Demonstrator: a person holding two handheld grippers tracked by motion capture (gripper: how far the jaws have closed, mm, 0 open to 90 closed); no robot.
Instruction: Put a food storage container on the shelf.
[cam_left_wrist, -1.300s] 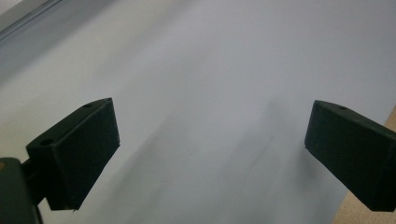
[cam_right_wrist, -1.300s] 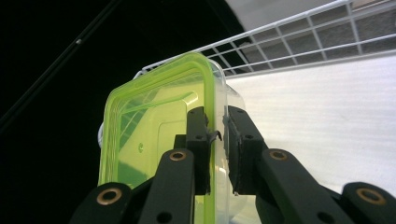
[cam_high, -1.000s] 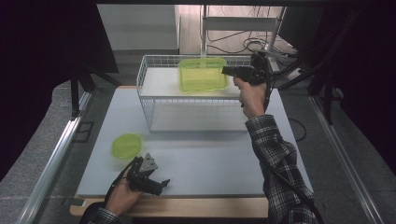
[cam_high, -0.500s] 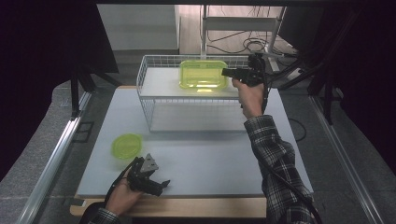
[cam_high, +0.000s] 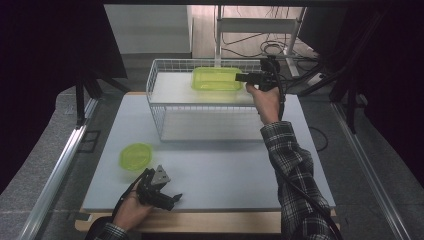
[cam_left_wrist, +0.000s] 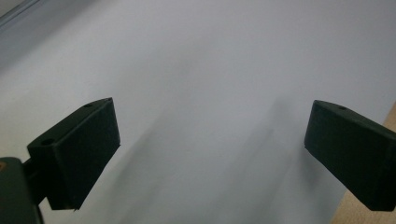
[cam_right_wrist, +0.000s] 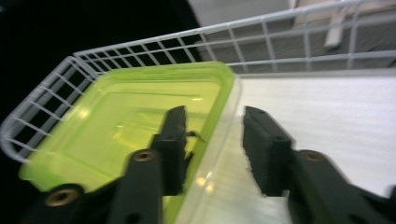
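Atop the wire basket (cam_high: 200, 107) at the table's (cam_high: 225, 170) far edge lies the green container (cam_high: 217, 78), long axis running along that edge. The right gripper (cam_right_wrist: 212, 140) has its fingers partly apart, straddling the container's near rim: one finger inside, one outside, not visibly clamped. The right hand is far nearer to it. Since a second ago the container has come down from a tilt to lie flat. The left gripper (cam_left_wrist: 210, 154), fingers wide and empty, rests unmoved at the near-left corner beside the green lid (cam_high: 136, 156).
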